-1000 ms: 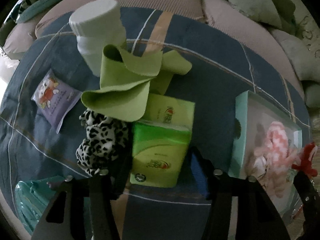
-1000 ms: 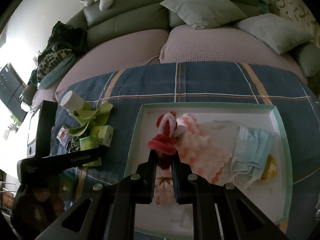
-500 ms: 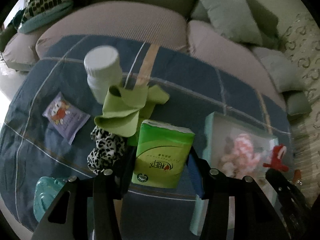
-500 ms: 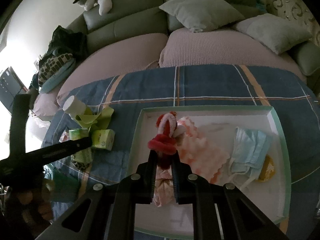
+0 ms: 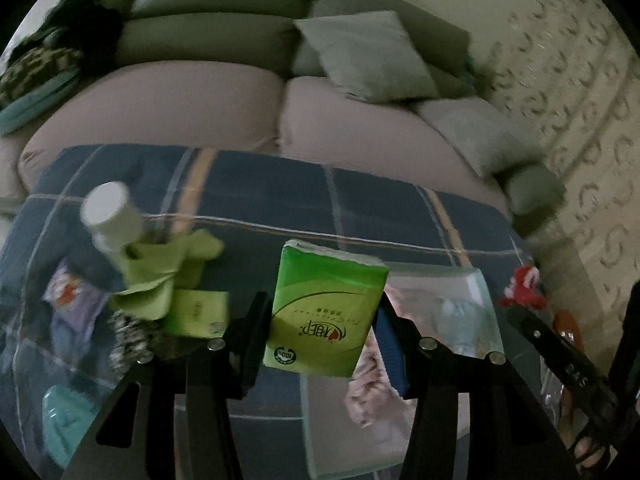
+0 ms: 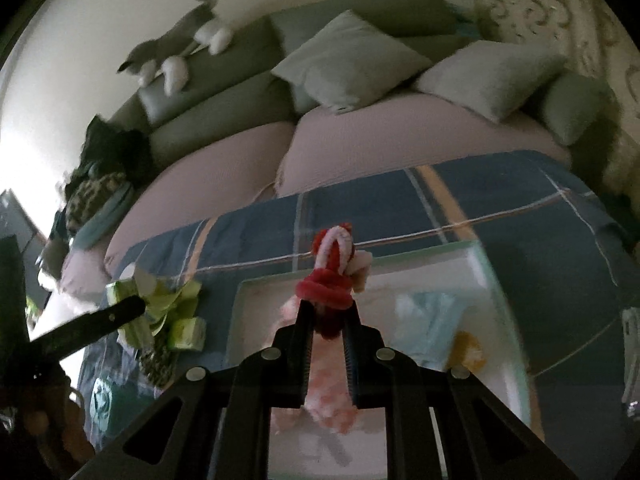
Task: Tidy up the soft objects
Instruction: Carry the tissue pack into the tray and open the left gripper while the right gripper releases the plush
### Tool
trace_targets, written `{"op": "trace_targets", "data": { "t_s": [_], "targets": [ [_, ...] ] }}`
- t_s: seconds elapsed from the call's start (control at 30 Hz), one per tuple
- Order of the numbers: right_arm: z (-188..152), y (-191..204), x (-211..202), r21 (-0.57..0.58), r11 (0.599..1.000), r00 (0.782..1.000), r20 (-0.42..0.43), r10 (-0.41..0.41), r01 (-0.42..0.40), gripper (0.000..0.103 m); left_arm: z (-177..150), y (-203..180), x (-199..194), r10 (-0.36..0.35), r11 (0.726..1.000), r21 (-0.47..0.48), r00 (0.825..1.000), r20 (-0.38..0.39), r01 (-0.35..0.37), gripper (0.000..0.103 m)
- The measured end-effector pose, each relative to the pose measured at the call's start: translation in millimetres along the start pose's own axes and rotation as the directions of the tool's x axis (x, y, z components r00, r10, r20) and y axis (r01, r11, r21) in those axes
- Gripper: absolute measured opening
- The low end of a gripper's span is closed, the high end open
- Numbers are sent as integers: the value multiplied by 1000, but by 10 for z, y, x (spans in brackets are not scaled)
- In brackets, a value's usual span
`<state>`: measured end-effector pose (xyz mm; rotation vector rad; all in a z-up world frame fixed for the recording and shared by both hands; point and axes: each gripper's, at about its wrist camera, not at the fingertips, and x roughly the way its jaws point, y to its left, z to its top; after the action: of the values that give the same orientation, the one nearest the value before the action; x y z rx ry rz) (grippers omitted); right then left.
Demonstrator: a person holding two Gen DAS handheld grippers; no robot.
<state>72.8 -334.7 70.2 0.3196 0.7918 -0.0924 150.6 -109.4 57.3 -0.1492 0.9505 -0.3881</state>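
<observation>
Lifted clear of the heap since a second ago, the green tissue pack [image 5: 326,308] now hangs above the plaid blanket [image 5: 260,196] instead of resting among the clutter, and both cameras have tipped up toward the sofa. The left gripper [image 5: 320,332] is clamped on the pack's two sides, so the pack stands upright between the fingers with its long axis running away from the camera. The right gripper [image 6: 326,320] is closed on a small red and white plush toy [image 6: 332,272], which pokes up past the fingertips. The relation that matters is sideways: the mint-rimmed tray [image 5: 486,292] lies to the right of the held pack and lower, its near left edge just under the pack's right corner in the left wrist view. Seen from the right wrist, the plush toy already hovers over the tray [image 6: 240,300], above the pink cloth [image 6: 328,392] and left of the pale blue face mask [image 6: 432,316]. By my reading the right hand is nearer to a drop, while the left must carry the pack rightward before lowering it. A green cloth [image 5: 164,272], a white bottle [image 5: 110,216] and a second green pack [image 5: 198,312] remain on the blanket at left.
</observation>
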Motion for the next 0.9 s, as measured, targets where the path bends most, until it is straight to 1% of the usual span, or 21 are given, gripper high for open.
{"op": "trace_targets", "data": {
  "t_s": [0.07, 0.13, 0.27, 0.4, 0.47, 0.7, 0.73, 0.77, 0.83, 0.9],
  "targets": [
    [8, -45, 44, 8, 1000, 1000, -15, 3, -3, 15, 7, -118, 140, -24, 999, 23, 1000, -19, 24, 52],
    [-1, -66, 162, 12, 1000, 999, -45, 10, -9, 15, -1, -196, 281, -24, 999, 46, 999, -39, 25, 52],
    [-16, -74, 356, -3, 1000, 996, -88, -23, 23, 15, -45, -354, 529, -25, 995, 92, 998, -66, 31, 53],
    [-57, -107, 486, -4, 999, 992, -117, -36, 36, 15, -86, -344, 728, -29, 996, 78, 994, -108, 37, 53],
    [-84, -123, 551, -8, 998, 990, -132, -55, 55, 15, -104, -321, 799, -33, 997, 65, 992, -123, 41, 53],
    [-149, -118, 700, -24, 997, 982, -172, -76, 73, 16, -152, -276, 917, -3, 999, 50, 989, -147, 11, 53],
    [-152, -109, 707, -28, 997, 981, -175, -80, 76, 17, -144, -275, 900, 0, 999, 51, 990, -142, 7, 55],
    [-154, -106, 714, -31, 996, 981, -176, -85, 81, 18, -138, -279, 871, 3, 999, 52, 991, -135, 4, 61],
    [-153, -96, 703, -37, 995, 980, -172, -95, 90, 18, -119, -273, 824, -2, 999, 49, 992, -124, 8, 67],
    [-150, -91, 679, -36, 995, 982, -166, -95, 90, 18, -98, -268, 771, -6, 999, 48, 993, -115, 12, 67]
  ]
}}
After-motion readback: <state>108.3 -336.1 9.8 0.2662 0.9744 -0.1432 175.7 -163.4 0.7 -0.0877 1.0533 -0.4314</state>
